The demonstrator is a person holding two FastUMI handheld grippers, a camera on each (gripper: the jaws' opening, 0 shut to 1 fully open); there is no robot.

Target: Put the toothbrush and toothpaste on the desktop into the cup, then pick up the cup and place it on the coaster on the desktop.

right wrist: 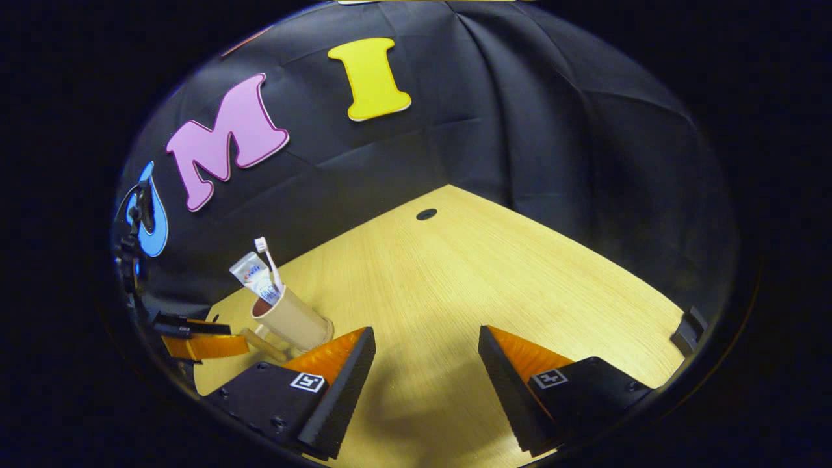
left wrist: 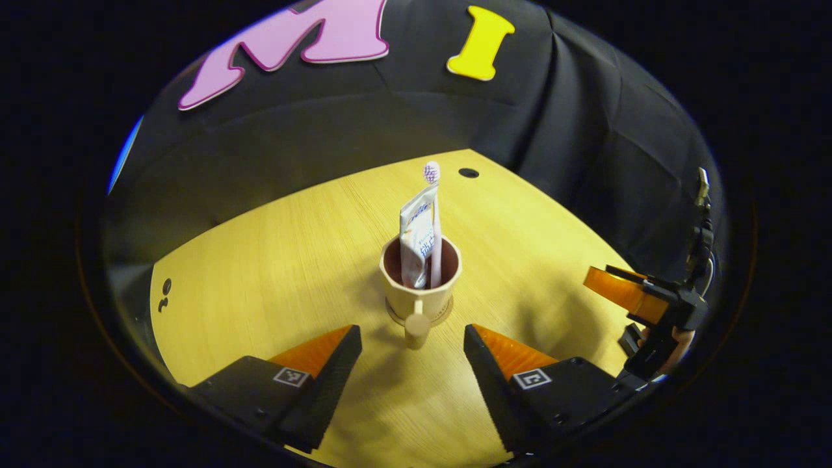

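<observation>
Cup (right wrist: 292, 320) holds toothbrush (right wrist: 268, 260) and toothpaste (right wrist: 255, 275).

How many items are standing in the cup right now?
2. The toothpaste stands on the left in the cup, the toothbrush beside it on the right, bristles up. The cup's depth hides its bottom, so something small could lie there unseen.

One cup (left wrist: 420, 278) stands on the counter (left wrist: 279, 273), and it holds one toothbrush (left wrist: 433, 214) and one tube of toothpaste (left wrist: 416, 237). One coaster (left wrist: 444, 314) lies under the cup. Two grippers are in sight: the left gripper (left wrist: 412, 364) and the right gripper (right wrist: 426, 383).
</observation>
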